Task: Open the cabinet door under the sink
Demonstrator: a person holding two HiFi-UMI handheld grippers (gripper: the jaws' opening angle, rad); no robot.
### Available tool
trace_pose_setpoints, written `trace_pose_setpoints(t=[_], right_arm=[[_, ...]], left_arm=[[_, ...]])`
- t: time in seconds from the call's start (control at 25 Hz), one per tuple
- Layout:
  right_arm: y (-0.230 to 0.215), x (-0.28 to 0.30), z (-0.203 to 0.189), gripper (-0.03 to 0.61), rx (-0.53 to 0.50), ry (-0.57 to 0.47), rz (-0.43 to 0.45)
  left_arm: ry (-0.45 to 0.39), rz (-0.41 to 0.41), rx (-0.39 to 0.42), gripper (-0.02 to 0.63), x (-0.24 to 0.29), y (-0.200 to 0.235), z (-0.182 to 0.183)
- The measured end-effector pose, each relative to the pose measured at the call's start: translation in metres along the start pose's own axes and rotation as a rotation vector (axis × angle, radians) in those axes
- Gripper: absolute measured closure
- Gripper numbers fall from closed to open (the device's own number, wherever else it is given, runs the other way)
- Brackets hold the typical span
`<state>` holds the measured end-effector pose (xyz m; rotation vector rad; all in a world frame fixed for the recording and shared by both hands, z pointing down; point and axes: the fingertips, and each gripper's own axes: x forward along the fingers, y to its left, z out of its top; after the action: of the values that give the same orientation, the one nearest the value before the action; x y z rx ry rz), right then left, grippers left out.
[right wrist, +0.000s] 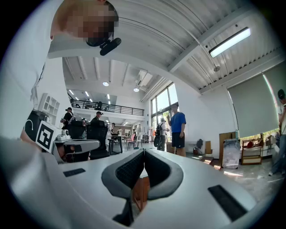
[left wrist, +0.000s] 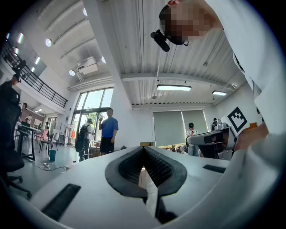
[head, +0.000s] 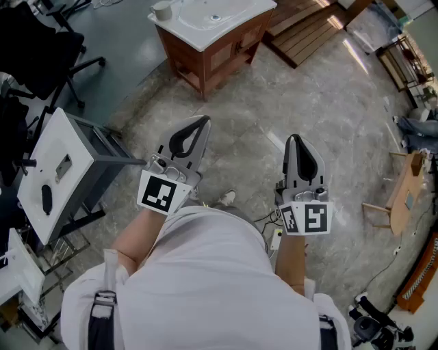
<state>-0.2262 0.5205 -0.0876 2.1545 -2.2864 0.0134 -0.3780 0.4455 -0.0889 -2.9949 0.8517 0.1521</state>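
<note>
The wooden sink cabinet [head: 205, 65] stands on the mottled grey stone floor [head: 328, 116]. It has a glossy white basin top [head: 198, 24] with a pale cup [head: 162, 9] on one corner. Its panelled cabinet door [head: 220, 59] is closed. Both grippers are well short of the cabinet and point toward it, held out level on the person's forearms. The left gripper [head: 203, 122] has its ribbed dark pads pressed tip to tip with nothing between them. The right gripper [head: 294, 139] is likewise closed and empty.
</note>
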Motion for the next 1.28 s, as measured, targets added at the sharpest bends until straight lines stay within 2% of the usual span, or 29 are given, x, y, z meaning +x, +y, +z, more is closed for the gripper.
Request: trace_pose_setpoints(t=[0.32, 0.84, 1.08, 1.28], right_arm=[[-0.022, -0.011, 0.0, 0.545, 0.03, -0.035, -0.024], [-0.088, -0.029, -0.034, 0.545, 0.039, 0.019, 0.025], [-0.103, -0.013, -0.042, 0.545, 0.035, 0.035, 0.026], [-0.128, 0.021, -0.051, 0.545, 0.027, 0.059, 0.002]], left_arm=[[0.004, 0.0, 0.004, 0.606, 0.008, -0.016, -0.005], [0.039, 0.041, -0.007, 0.606, 0.05, -0.067, -0.033], [0.041, 0.027, -0.019, 0.606, 0.08, -0.06, -0.045], [0.039, -0.012, -0.038, 0.606, 0.128, -0.04, -0.061]])
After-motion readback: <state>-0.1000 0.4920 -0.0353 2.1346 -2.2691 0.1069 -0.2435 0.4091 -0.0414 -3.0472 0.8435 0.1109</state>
